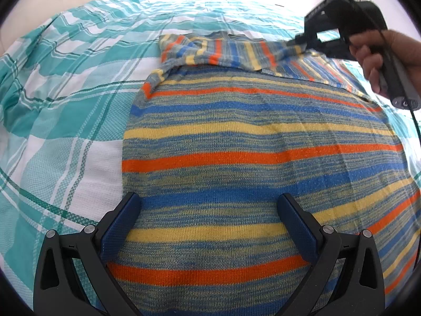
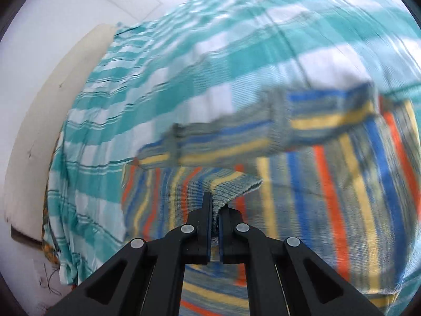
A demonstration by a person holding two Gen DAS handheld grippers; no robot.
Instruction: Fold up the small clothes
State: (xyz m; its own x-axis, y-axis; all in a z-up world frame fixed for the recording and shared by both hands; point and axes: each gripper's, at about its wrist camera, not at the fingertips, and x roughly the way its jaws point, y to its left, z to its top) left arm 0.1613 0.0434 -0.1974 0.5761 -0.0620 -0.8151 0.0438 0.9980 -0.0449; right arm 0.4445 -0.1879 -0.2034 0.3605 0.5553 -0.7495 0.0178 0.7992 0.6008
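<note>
**Striped sweater on a checked bed, one sleeve cuff pinched in the right tongs**

A small knitted sweater point(image 1: 250, 137) with bands of orange, blue, yellow and mottled grey-green lies spread flat on a bed covered by a teal and white checked sheet point(image 1: 65, 100). All positions here are given relative to the sweater.

In the left wrist view, the left tongs point(image 1: 209, 223) hang over the near end of the sweater's body. Their two blue-padded fingers point(image 1: 121, 226) stand wide apart with nothing between them; one finger is at the sweater's left edge, the other over its middle. Whether they touch the knit cannot be told.

At the far end of the sweater, one sleeve point(image 1: 210, 52) is folded across the chest, lying crosswise with its stripes running the other way. At the far right corner, the right tongs point(image 1: 297, 42) reach in at this sleeve, held by a person's right hand point(image 1: 379, 52) wrapped around a dark handle.

In the right wrist view, which is heavily blurred, the right tongs point(image 2: 214, 210) are clenched on a ribbed sleeve cuff point(image 2: 231, 187), the knit bunched between the closed pads. The cuff rises just above the sweater's body point(image 2: 329, 197), which fills the space beneath and to the right. A folded band of the sweater point(image 2: 263, 137) crosses beyond the cuff. Further off, past the sweater's far edge, the checked sheet point(image 2: 158, 79) drapes over the bed's side, with a pale cushion or headboard point(image 2: 39, 121) and a white wall beyond.
</note>
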